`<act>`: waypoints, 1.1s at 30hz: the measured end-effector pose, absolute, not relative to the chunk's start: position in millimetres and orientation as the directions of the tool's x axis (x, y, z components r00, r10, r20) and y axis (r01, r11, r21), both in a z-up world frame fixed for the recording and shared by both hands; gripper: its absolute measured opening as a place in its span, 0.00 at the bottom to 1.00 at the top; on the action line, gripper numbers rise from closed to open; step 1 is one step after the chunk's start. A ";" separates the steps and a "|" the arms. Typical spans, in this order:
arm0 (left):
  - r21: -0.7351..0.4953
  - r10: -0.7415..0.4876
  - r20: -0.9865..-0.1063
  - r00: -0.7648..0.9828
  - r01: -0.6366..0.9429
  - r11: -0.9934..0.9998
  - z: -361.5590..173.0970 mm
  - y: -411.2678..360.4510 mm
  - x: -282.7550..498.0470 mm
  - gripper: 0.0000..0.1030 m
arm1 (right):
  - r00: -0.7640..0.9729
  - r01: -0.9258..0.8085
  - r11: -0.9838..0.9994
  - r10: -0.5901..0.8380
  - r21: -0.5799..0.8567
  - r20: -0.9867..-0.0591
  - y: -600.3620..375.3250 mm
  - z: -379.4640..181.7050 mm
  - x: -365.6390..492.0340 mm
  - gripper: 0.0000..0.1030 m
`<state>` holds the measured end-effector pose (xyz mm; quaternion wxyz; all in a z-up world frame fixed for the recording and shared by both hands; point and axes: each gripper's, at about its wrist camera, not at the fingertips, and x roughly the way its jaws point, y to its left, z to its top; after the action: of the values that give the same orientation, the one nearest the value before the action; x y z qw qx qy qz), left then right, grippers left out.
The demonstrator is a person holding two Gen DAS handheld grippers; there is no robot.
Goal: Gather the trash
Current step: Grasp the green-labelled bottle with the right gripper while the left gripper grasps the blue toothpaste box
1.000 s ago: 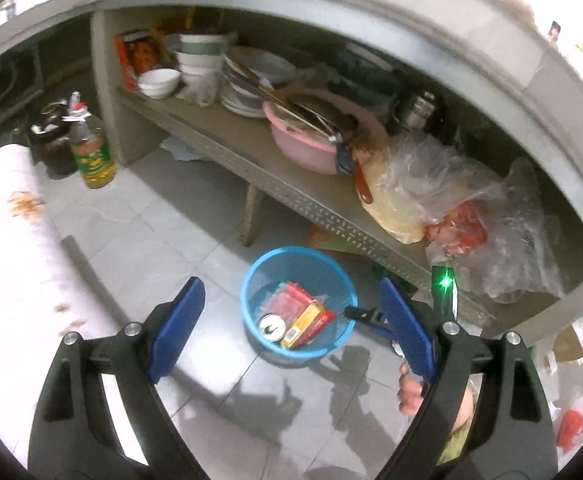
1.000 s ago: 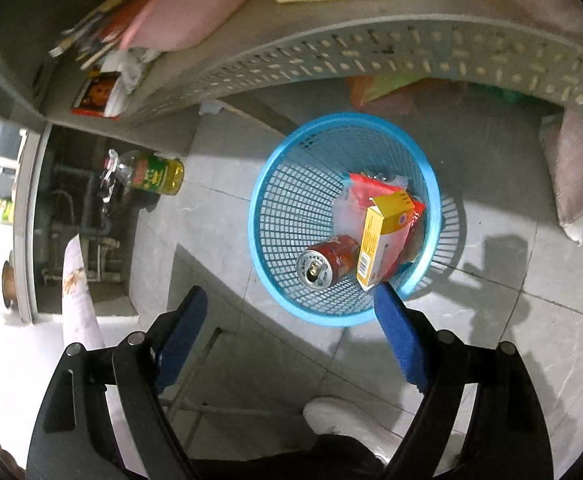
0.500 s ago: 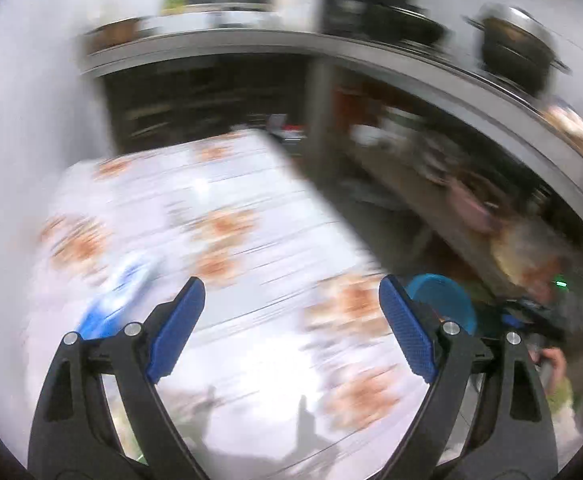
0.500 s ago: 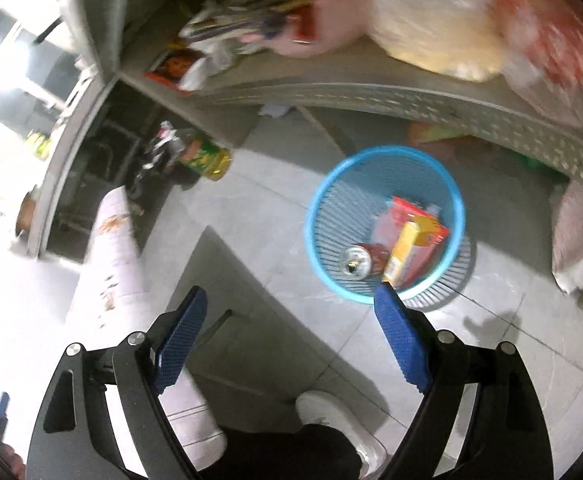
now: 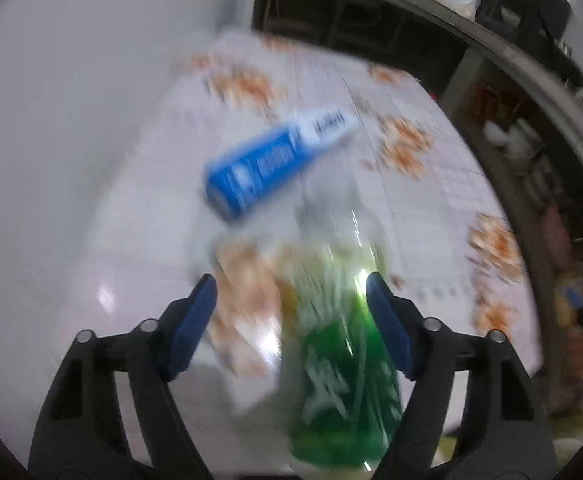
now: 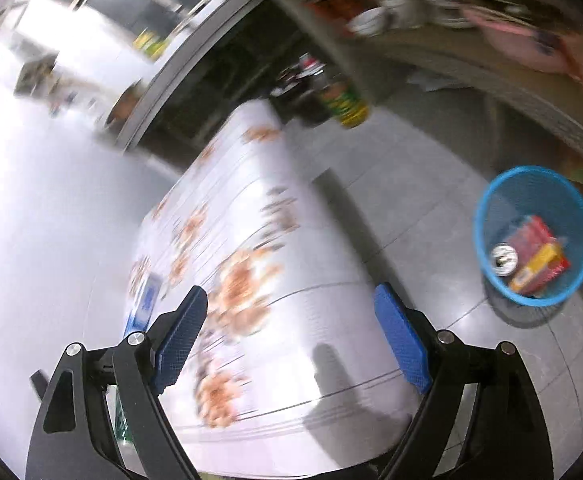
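My left gripper gapes empty over the green bottle, lying neck away from me; my right gripper gapes empty too

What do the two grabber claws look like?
Both match. The left gripper and right gripper each have two black plastic arms with cut-out holes and silver bolts. The fingers end in flat blue pads with a bumpy grid texture.
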<state>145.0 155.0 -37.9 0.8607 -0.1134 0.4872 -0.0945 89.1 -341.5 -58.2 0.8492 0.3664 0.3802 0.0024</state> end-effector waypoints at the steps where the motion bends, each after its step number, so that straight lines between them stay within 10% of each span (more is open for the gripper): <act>1: -0.326 -0.308 -0.816 0.490 0.051 0.944 -42.4 155.7 140.6 0.64 | 0.697 0.253 0.737 0.310 0.626 -0.646 -330.5 -57.6 93.5 0.80; 14: -0.595 -0.688 -0.608 0.396 0.347 0.725 -28.4 101.9 120.9 0.54 | 0.366 -0.048 0.729 0.649 0.683 -0.667 -165.6 -66.3 185.5 0.81; 22: -0.251 -0.389 -0.673 0.630 0.300 0.920 2.2 121.4 168.9 0.79 | 0.271 -0.142 0.827 0.561 0.544 -0.782 -130.6 -70.2 211.9 0.81; 33: 0.083 -0.105 -0.827 0.553 0.305 0.949 -47.3 108.0 263.7 0.77 | 0.232 -0.051 0.837 0.540 0.545 -0.809 -163.0 -93.5 214.2 0.55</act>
<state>263.7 108.0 -47.3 0.8744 0.1088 0.4581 -0.1172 214.2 -163.0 -93.5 0.7568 0.2080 0.5881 0.1955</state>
